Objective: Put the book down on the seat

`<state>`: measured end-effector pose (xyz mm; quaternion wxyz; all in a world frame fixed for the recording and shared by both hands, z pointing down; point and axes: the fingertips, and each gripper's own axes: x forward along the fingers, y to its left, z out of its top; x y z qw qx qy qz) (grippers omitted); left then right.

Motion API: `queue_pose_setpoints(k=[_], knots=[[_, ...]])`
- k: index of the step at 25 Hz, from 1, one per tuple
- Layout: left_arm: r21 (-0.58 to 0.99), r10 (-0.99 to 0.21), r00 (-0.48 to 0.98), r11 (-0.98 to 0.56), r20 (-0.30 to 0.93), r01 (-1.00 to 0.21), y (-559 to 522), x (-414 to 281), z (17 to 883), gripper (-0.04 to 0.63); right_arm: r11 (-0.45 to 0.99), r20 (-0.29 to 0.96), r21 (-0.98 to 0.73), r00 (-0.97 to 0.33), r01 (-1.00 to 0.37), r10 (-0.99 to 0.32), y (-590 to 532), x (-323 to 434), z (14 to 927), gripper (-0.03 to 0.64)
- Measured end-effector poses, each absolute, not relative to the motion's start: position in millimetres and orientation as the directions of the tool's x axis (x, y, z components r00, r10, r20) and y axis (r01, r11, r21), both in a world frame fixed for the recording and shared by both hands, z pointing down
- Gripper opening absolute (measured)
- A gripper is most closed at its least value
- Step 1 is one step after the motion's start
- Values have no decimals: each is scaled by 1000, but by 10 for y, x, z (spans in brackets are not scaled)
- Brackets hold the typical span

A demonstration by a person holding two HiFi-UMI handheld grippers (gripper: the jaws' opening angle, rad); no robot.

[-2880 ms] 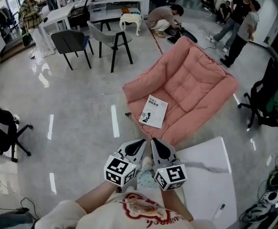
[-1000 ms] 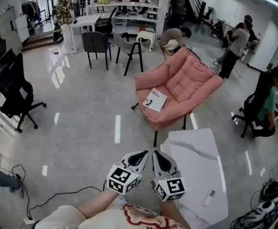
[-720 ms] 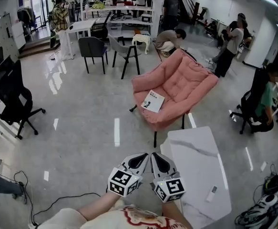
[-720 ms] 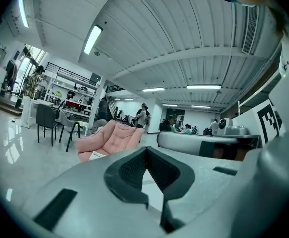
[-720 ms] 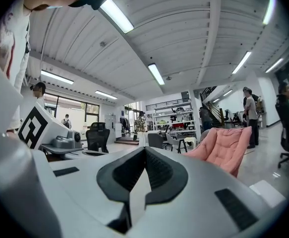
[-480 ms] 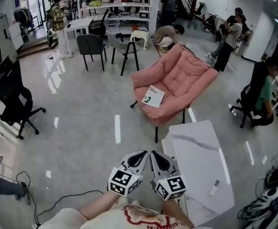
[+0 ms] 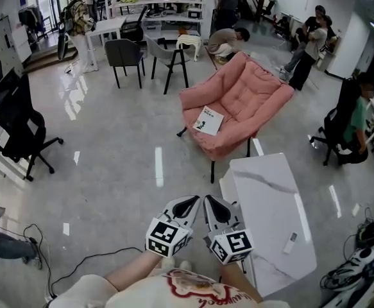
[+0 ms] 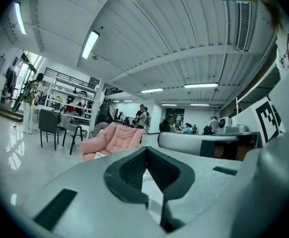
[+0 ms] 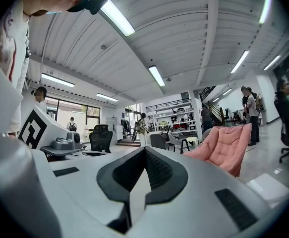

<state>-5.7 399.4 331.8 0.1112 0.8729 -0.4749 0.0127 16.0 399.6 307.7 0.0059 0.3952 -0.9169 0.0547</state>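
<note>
Left gripper [image 7: 188, 204]: held low in front of the person's chest, jaws pressed together with nothing between them; its marker cube faces up.
Right gripper [image 7: 212, 205]: just beside the left one, tips nearly touching it, jaws likewise clamped together and empty.
White table [image 7: 270, 204]: marble-patterned top, just right of the grippers; a small remote-like object [image 7: 290, 242] lies near its right edge.
Floor [image 7: 110, 172]: glossy grey tile; a black cable [image 7: 90, 262] trails at the lower left.
Book [image 7: 208, 120]: lies flat, white cover up, on the front left part of the armchair seat, well apart from both grippers.
Pink armchair [image 7: 251, 95]: cushioned, on dark legs, just beyond the table's far end, seat facing the person.
Black office chair [image 7: 20, 127]: at the left, on castors.
Grey chairs [image 7: 126, 55]: two, side by side, beyond the armchair and to the left.
Crouching person [image 7: 228, 40]: behind the armchair's back.
Standing people [image 7: 305, 43]: far right, beyond the armchair.
White desks [image 7: 154, 5]: along the far wall, cluttered.
</note>
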Motion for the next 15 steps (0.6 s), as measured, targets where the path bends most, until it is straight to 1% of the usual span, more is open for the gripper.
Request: queue_pose_setpoints(k=[15], knots=[[191, -839, 532, -506, 118, -841, 4160, -165, 3302, 3, 692, 53, -70, -696, -718, -716, 4182, 66, 3043, 0]])
